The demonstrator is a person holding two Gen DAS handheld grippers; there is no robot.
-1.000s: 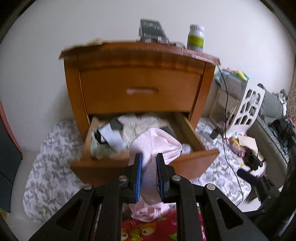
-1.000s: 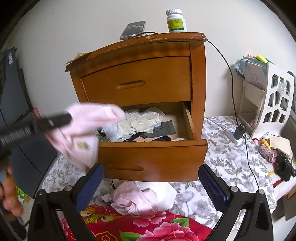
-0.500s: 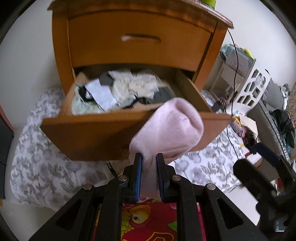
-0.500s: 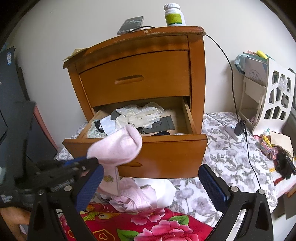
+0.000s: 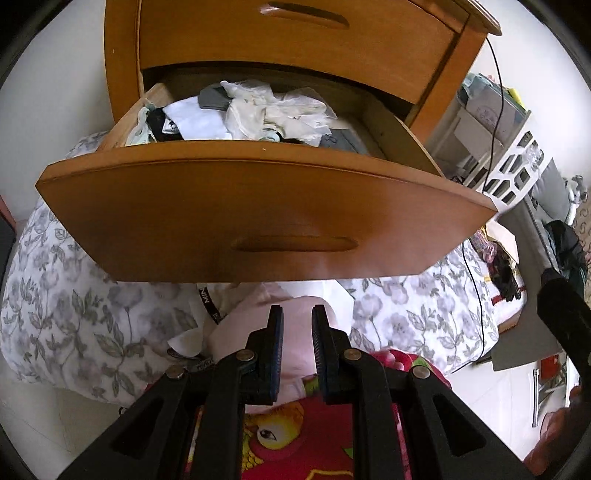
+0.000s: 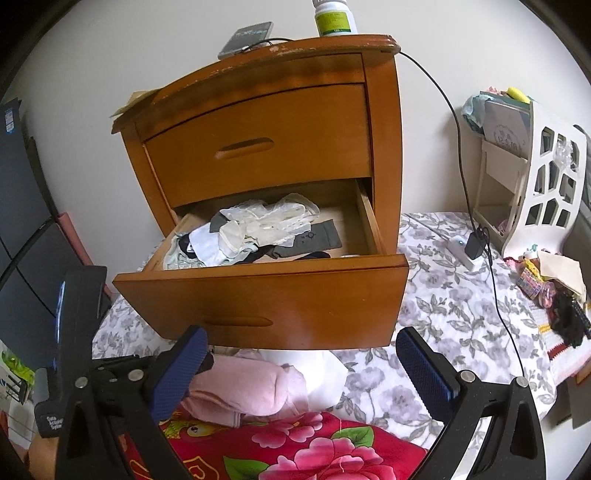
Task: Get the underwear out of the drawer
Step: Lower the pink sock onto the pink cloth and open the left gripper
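Left tool (image 5: 297,321) pinches pink underwear (image 5: 295,332) low on the floral blanket (image 6: 443,302) — right tool (image 6: 301,363) spread wide before the open drawer (image 6: 266,302).

Nightstand (image 6: 258,110) stands vs. wall, on quilt (image 6: 443,306). Top: bottle (image 6: 334,18) at right, phone (image 6: 247,38) to its left. Lower drawer (image 6: 295,299) pulled out, clothes (image 6: 258,232) heaped inside, mostly left & centre. Underwear (image 6: 240,387) lies on blanket (image 6: 295,450), below drawer front. Rack (image 6: 535,184) right of nightstand; charger (image 6: 474,245) between them.
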